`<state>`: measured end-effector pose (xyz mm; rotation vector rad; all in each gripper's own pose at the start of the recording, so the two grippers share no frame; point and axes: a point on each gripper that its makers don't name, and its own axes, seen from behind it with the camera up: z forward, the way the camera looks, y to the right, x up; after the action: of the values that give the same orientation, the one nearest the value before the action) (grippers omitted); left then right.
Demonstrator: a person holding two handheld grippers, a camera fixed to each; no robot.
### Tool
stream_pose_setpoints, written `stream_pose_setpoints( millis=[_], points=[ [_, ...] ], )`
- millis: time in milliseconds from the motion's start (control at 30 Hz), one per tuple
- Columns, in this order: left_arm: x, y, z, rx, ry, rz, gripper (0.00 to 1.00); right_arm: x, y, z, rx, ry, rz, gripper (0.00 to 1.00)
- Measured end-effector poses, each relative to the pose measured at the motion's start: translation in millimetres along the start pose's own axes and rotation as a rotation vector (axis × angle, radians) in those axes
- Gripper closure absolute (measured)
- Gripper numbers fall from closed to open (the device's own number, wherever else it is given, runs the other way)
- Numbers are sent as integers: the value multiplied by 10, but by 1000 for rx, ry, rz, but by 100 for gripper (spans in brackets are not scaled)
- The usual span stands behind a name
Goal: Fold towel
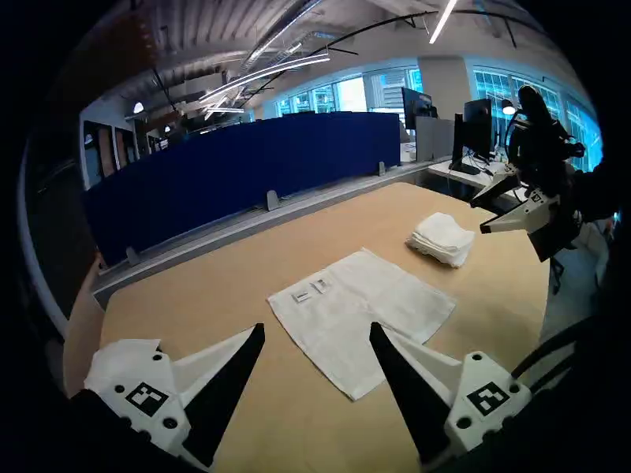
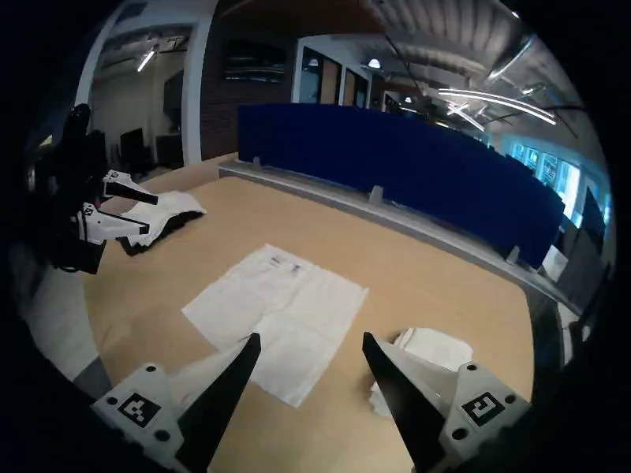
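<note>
A white towel [image 1: 363, 303] [image 2: 272, 296] lies spread flat in the middle of the tan table [image 1: 237, 260] [image 2: 410, 268], with two small tags near its far edge. My left gripper [image 1: 315, 327] hovers open over the towel's near edge, nothing between its fingers. Seen across the table in the right gripper view, the left gripper [image 2: 138, 209] stands open above the table's left end. My right gripper [image 2: 310, 337] is open above the towel's near corner. In the left gripper view the right gripper [image 1: 478, 217] hangs open just right of a folded stack.
A stack of folded white towels [image 1: 440, 236] [image 2: 434, 347] sits at one end of the table. A loose white pile [image 1: 118, 355] [image 2: 169, 206] lies at the other end. A blue divider [image 1: 252, 165] [image 2: 394, 158] runs along the far edge; monitors [image 1: 477, 126] stand beyond.
</note>
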<state>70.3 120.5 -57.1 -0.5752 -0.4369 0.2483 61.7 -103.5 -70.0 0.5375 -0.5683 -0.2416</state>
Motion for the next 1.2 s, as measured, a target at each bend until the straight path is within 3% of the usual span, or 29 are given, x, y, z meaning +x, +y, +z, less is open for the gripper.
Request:
stream_pose_setpoints(
  millis=[667,967,1200],
  points=[
    [-1236,413,645,-81,-175,53,1,-966,-198,660,42,-101,2,0],
    [-1467,457,748,-96,-237,86,1,-1373,-210,766,46,-185,-23,0],
    [-1574,453,810,-105,-280,85,1,-1530,-219,784,56,-227,-35,1]
  ],
)
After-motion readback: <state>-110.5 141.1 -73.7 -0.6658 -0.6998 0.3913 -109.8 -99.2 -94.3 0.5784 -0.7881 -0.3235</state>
